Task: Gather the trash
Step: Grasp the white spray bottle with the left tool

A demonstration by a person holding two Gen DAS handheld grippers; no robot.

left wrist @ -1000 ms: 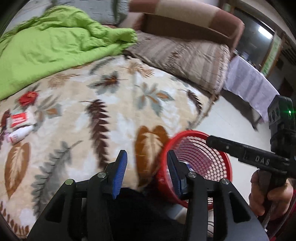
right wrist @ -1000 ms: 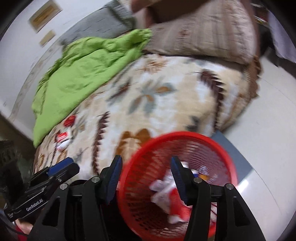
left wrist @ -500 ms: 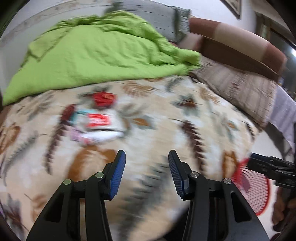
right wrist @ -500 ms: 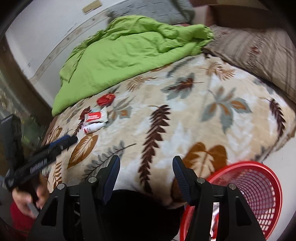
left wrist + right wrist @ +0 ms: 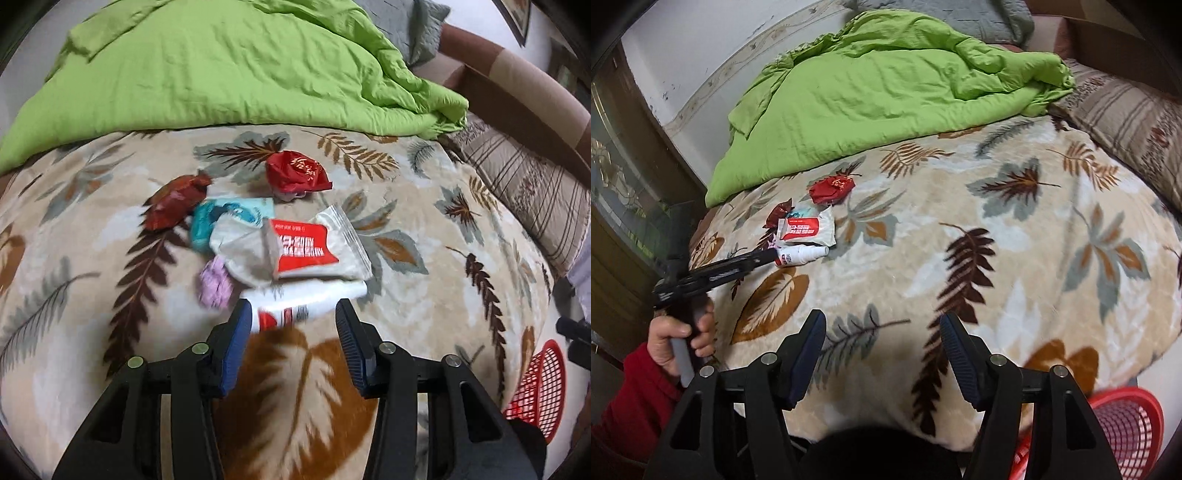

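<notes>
Since a second ago, the left gripper (image 5: 293,317) has swung from the red basket (image 5: 537,391) at lower right to mid-frame litter, jaws wide around a white tube (image 5: 306,297). Right gripper (image 5: 879,332) waits wide, empty.

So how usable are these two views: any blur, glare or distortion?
Left wrist view: motion smear on the white tube and leaf-print blanket, left gripper sharp. Right wrist view: crisper, red basket smeared. Both bow at the edges; lighting soft, no glare.
</notes>
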